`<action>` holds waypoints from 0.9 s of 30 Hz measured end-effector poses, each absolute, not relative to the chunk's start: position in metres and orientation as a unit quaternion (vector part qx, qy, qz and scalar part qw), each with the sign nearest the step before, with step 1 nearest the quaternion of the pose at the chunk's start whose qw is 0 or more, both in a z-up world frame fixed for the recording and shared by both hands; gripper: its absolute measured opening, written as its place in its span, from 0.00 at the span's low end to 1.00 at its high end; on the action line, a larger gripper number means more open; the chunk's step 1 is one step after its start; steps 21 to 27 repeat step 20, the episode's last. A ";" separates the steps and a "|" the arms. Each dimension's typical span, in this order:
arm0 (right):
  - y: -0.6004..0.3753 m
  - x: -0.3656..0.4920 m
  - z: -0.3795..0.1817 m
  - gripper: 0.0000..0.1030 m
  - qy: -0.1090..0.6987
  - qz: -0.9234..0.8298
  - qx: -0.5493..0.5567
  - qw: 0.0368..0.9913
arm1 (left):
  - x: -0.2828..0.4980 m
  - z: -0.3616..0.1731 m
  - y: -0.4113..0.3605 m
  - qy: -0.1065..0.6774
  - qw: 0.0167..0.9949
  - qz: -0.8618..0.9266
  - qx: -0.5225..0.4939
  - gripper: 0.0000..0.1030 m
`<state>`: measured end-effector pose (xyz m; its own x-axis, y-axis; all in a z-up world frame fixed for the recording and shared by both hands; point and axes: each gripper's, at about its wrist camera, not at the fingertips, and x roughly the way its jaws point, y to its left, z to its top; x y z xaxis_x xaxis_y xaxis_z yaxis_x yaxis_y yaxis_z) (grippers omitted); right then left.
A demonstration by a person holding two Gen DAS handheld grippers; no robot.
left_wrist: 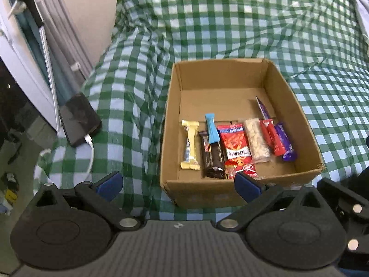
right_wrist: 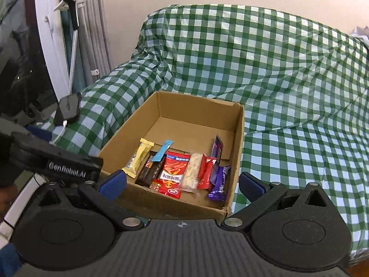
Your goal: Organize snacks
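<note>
The cardboard box (left_wrist: 283,97) sits on the green checked cloth (left_wrist: 230,23), holding the snacks (left_wrist: 237,147) in a row along its near end. Both the left gripper (left_wrist: 178,184) and right gripper (right_wrist: 182,184) hover before it, spread wide and empty.

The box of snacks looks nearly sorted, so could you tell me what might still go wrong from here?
1. The blue stick lies loose on top of the dark bar; reaching in nearby could knock it askew.
2. The snacks are packed side by side, so open fingers may catch two wrappers at once.
3. The box sits on a wrinkled, soft-looking checked cloth and might shift or tip if its wall is pushed.
</note>
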<state>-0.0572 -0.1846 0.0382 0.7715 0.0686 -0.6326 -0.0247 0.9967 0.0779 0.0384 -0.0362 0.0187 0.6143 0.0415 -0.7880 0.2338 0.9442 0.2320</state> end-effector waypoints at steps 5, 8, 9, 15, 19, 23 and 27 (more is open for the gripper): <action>-0.192 -0.052 0.033 1.00 0.348 0.018 0.038 0.936 | 0.043 0.011 -0.045 0.446 0.877 -0.066 0.166 1.00; -0.195 -0.047 0.031 1.00 0.353 0.024 0.038 0.935 | 0.044 0.010 -0.048 0.448 0.877 -0.063 0.162 1.00; -0.195 -0.046 0.031 1.00 0.352 0.026 0.039 0.935 | 0.044 0.010 -0.049 0.448 0.877 -0.065 0.162 1.00; -0.200 -0.046 0.028 1.00 0.356 0.027 0.046 0.933 | 0.045 0.008 -0.053 0.453 0.874 -0.064 0.162 1.00; -0.203 -0.046 0.027 1.00 0.353 0.026 0.049 0.934 | 0.044 0.009 -0.054 0.448 0.877 -0.051 0.167 1.00; -0.203 -0.047 0.027 1.00 0.353 0.028 0.049 0.934 | 0.044 0.009 -0.054 0.447 0.877 -0.049 0.169 1.00; -0.203 -0.047 0.027 1.00 0.353 0.028 0.049 0.934 | 0.044 0.009 -0.054 0.447 0.877 -0.049 0.169 1.00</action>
